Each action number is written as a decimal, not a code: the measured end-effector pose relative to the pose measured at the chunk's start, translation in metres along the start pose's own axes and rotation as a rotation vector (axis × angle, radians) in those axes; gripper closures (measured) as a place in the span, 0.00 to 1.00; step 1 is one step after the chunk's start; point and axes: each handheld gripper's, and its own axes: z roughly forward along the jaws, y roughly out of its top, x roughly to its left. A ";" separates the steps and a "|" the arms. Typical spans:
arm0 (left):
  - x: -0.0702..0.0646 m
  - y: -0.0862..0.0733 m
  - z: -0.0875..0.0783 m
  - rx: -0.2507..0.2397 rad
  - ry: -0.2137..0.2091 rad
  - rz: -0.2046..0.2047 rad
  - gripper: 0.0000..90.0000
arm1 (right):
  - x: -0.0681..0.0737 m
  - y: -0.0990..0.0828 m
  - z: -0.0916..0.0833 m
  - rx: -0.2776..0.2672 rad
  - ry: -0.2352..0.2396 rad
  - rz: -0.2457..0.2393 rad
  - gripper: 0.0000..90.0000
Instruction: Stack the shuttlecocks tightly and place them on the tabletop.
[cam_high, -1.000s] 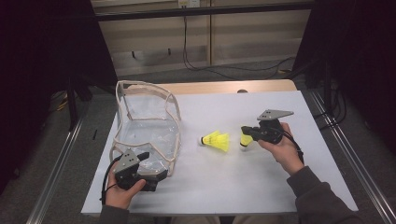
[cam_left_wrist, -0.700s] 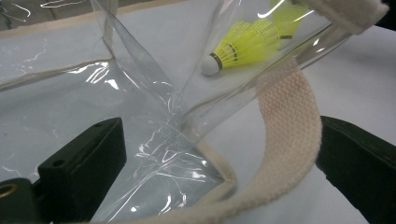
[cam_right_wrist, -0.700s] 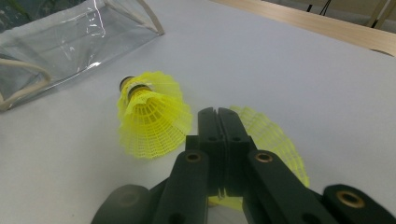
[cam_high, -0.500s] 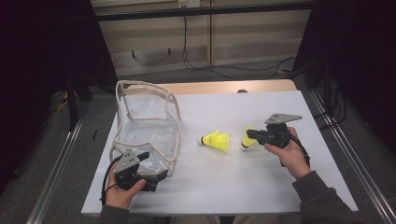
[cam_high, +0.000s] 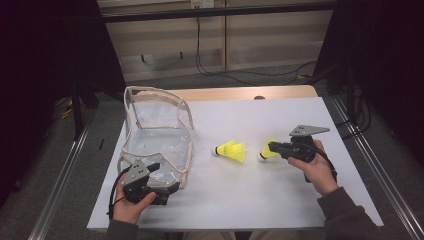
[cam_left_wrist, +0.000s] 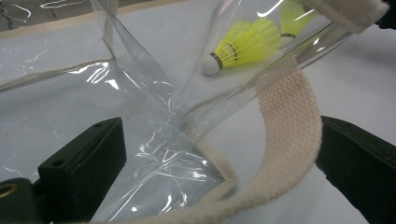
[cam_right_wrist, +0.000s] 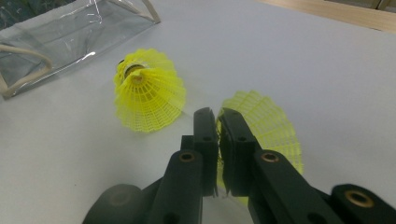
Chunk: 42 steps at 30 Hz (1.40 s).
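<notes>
Loading step: the right gripper (cam_right_wrist: 217, 119), jaws clenched on the skirt edge of one yellow shuttlecock (cam_right_wrist: 268, 128), sits at 3 o'clock on the table (cam_high: 260, 200). The second shuttlecock (cam_high: 231, 150) lies at centre. The left gripper (cam_left_wrist: 205, 163), jaws spread around the strap, not pinching, steadies the clear bag (cam_high: 160, 145) at 9 o'clock. Next, probably: lift and carry toward the bag's mouth.

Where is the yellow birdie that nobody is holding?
In the high view, the loose yellow plastic shuttlecock lies on the white table, near its middle, between the clear plastic bag on the left and the right gripper pinching the other shuttlecock.
</notes>
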 end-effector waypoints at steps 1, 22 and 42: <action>0.000 0.000 0.000 0.000 0.000 0.000 0.03 | 0.000 -0.001 -0.001 0.001 0.002 0.002 0.95; 0.000 0.000 0.000 0.002 0.000 0.004 0.03 | -0.002 -0.012 -0.007 0.003 0.014 0.000 0.96; 0.000 0.000 0.001 0.001 0.005 0.002 0.03 | -0.002 -0.021 -0.009 0.003 0.016 -0.002 0.97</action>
